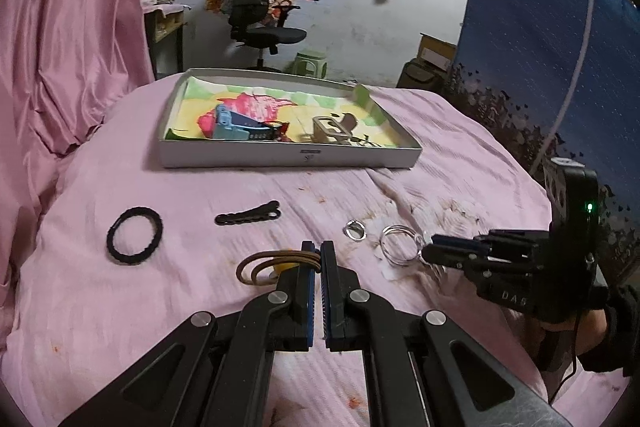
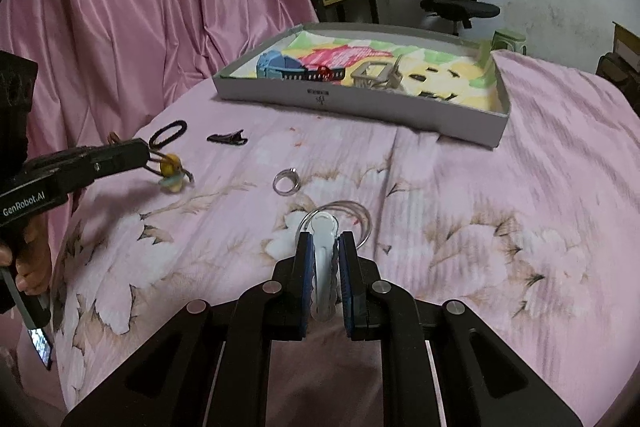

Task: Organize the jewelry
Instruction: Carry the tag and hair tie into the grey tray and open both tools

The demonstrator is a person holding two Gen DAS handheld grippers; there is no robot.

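Beyond my fingers, a black office chair (image 1: 256, 15) fronts the poster-hung wall (image 1: 360, 7); pink curtain (image 1: 68, 27) left.

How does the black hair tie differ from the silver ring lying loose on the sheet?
The black hair tie is matte, ridged and clearly larger; the silver ring is shiny, smooth and small. The tie lies towards the left of the sheet, near the left hand-held gripper; the ring lies nearer the right hand-held gripper. Both are closed loops, ungripped, outside the tray.
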